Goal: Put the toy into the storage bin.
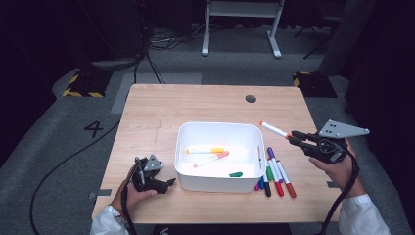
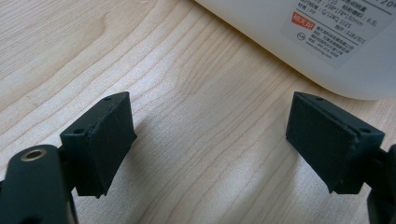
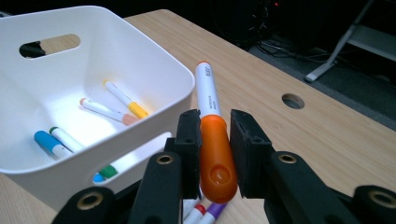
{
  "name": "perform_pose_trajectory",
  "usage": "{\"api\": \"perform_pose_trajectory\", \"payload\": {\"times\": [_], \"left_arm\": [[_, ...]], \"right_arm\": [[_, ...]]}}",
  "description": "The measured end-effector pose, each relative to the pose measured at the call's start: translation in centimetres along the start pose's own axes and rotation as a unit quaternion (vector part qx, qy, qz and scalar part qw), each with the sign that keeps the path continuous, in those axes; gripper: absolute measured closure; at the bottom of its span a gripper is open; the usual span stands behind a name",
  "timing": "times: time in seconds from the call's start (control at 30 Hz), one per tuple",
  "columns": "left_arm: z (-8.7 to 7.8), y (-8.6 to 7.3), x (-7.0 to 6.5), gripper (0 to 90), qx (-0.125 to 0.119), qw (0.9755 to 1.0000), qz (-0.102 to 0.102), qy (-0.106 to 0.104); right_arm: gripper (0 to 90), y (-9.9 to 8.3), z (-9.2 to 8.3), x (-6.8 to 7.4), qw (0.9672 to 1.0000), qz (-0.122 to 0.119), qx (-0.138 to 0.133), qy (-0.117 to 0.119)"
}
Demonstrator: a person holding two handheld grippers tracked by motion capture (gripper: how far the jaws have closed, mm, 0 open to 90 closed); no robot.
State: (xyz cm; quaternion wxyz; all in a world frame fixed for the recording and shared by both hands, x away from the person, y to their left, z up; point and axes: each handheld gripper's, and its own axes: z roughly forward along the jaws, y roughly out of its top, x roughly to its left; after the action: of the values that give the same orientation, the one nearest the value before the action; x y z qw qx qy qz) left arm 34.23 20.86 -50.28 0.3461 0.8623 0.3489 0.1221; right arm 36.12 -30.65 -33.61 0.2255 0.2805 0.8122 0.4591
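Right tool (image 1: 295,136) clamped on an orange-capped marker (image 1: 274,129), jaws pressing the cap end; in the right gripper view the same marker (image 3: 211,126) stands between the pads, white barrel running up and away from the tool. Marker is off the table, up in the air just right of the white bin (image 1: 183,147). Long axis points from the tool toward the bin's far right corner, tip slightly higher than the cap. The bin lies to the left of and below the held marker, so the drop calls for a carry leftward over the rim; right hand (image 1: 337,164) is the nearer one by far.

Left tool (image 1: 166,184) rests low at the bin's near left corner, jaws wide apart with bare wood between them, holding nothing.

Inside the bin: a yellow-capped marker (image 1: 205,151), a peach one (image 1: 211,159), a green cap (image 1: 236,174). A cluster of loose markers (image 1: 275,172) lies on the table against the bin's right wall.

Table (image 1: 147,112): pale wood, a cable hole (image 1: 250,98) at the far side. Room dark, grey floor, cables and a white frame beyond
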Motion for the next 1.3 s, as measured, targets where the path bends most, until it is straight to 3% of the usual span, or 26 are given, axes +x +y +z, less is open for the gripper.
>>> {"api": "perform_pose_trajectory", "payload": {"times": [0.3,0.6,0.63,0.7,0.93,1.03,1.23,1.3], "left_arm": [[0.0,0.0,0.0,15.5,0.000,1.0000,0.000,0.000],[0.0,0.0,0.0,15.5,0.001,1.0000,0.000,0.000],[0.0,0.0,0.0,15.5,0.001,1.0000,0.000,0.000],[0.0,0.0,0.0,15.5,0.000,1.0000,0.000,-0.001],[0.0,0.0,0.0,15.5,0.000,1.0000,0.000,-0.001],[0.0,0.0,0.0,15.5,0.000,1.0000,0.000,-0.001],[0.0,0.0,0.0,15.5,0.001,1.0000,0.000,-0.001],[0.0,0.0,0.0,15.5,0.000,1.0000,0.000,-0.001]], "right_arm": [[74.3,2.7,2.6,2.2,0.9991,-0.029,0.006,0.029],[74.3,4.9,6.4,4.8,0.9949,-0.070,0.031,0.066],[74.3,5.1,6.9,5.1,0.9947,-0.066,0.037,0.070],[74.3,5.2,7.9,5.5,0.9926,-0.085,0.040,0.077],[74.3,5.3,11.0,7.0,0.9869,-0.096,0.067,0.111],[74.3,5.3,11.9,7.7,0.9830,-0.107,0.082,0.125],[74.3,5.0,12.7,9.1,0.9757,-0.128,0.104,0.144],[74.2,5.0,12.5,9.4,0.9748,-0.125,0.106,0.151]]}}
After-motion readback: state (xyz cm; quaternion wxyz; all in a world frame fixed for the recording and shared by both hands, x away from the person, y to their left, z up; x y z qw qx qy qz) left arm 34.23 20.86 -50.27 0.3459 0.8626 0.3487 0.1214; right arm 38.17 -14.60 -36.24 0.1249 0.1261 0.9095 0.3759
